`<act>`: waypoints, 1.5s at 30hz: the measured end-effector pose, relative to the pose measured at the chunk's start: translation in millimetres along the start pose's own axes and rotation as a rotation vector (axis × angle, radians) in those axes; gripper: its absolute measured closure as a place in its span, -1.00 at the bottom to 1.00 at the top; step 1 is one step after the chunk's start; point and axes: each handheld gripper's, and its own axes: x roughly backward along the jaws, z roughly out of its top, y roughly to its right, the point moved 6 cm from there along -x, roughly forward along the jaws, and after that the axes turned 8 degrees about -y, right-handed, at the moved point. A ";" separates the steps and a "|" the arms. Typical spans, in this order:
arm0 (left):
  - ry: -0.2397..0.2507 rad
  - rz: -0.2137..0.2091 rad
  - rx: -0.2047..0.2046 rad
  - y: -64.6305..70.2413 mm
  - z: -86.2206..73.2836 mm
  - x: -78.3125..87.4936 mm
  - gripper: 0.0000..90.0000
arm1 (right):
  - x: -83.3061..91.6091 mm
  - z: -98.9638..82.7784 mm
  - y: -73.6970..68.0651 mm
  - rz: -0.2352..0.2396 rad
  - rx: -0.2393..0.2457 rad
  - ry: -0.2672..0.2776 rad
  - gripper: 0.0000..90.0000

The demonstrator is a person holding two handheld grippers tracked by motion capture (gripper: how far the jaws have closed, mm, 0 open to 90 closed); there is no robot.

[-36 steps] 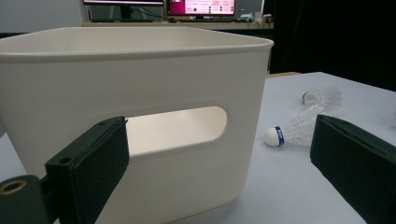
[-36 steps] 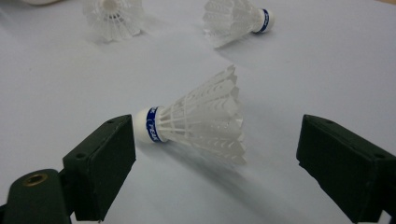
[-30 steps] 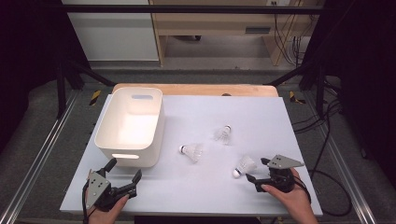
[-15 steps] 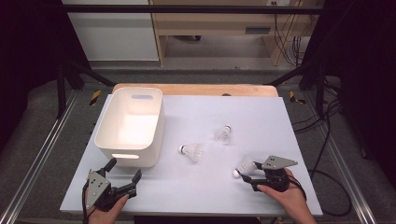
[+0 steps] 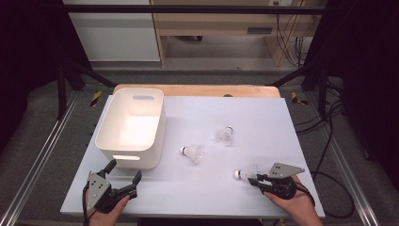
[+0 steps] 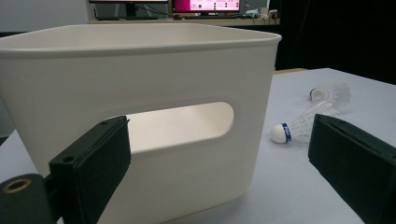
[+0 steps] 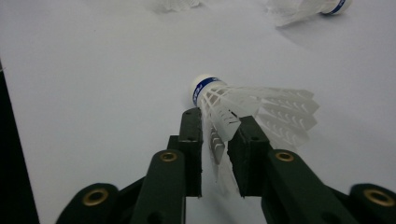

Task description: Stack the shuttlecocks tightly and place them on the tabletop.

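Shuttlecock [image 7: 243, 109] on desk [image 5: 263, 117] at near right, skirt pinched between right gripper [image 7: 219, 135] jaws, which have just been closing; cork tip points away, toward bin [image 5: 131, 127] side. Grip probably firm. Left gripper [image 5: 123, 174] jaws spread, idle beside bin.

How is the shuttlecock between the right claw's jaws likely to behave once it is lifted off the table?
The shuttlecock is probably very light: its skirt is thin, open lattice. That skirt looks flexible and bends where the right claw, whose jaws have just been closing, pinches it, so it may deform. Lying loose, its round cork would likely let it roll.
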 end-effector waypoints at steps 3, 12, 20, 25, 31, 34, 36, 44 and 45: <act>-0.002 -0.001 0.006 -0.5 -0.3 -0.9 -0.87 | -1.0 -2.2 -3.1 0.013 0.019 -0.024 0.90; -0.004 0.005 0.008 -2.3 -1.8 -0.1 -0.86 | -0.9 7.1 -7.6 0.019 0.022 0.001 1.00; 0.002 -0.004 0.014 -0.9 -0.8 -0.6 -0.87 | -19.3 34.8 -11.5 -0.014 0.001 0.058 1.00; -0.007 -0.009 0.004 2.2 -0.8 -3.0 -0.87 | -40.9 52.3 -22.0 -0.008 0.019 0.052 1.00; -0.007 -0.022 0.007 3.9 -1.0 -3.7 -0.88 | -65.8 70.9 -28.8 0.003 0.029 0.030 1.00; -0.007 -0.025 0.012 3.1 -2.0 -3.5 -0.88 | -74.8 81.1 -28.4 0.005 0.026 0.032 1.00; -0.012 -0.025 0.015 2.5 -3.1 -3.9 -0.88 | -80.1 87.6 -26.8 0.003 0.023 0.039 1.00; -0.007 -0.032 0.025 3.2 -2.1 -6.0 -0.92 | -99.3 102.1 -22.8 0.019 0.005 0.053 1.00; -0.005 -0.035 0.020 3.8 -2.0 -6.3 -0.93 | -101.0 103.2 -23.1 0.028 -0.002 0.057 1.00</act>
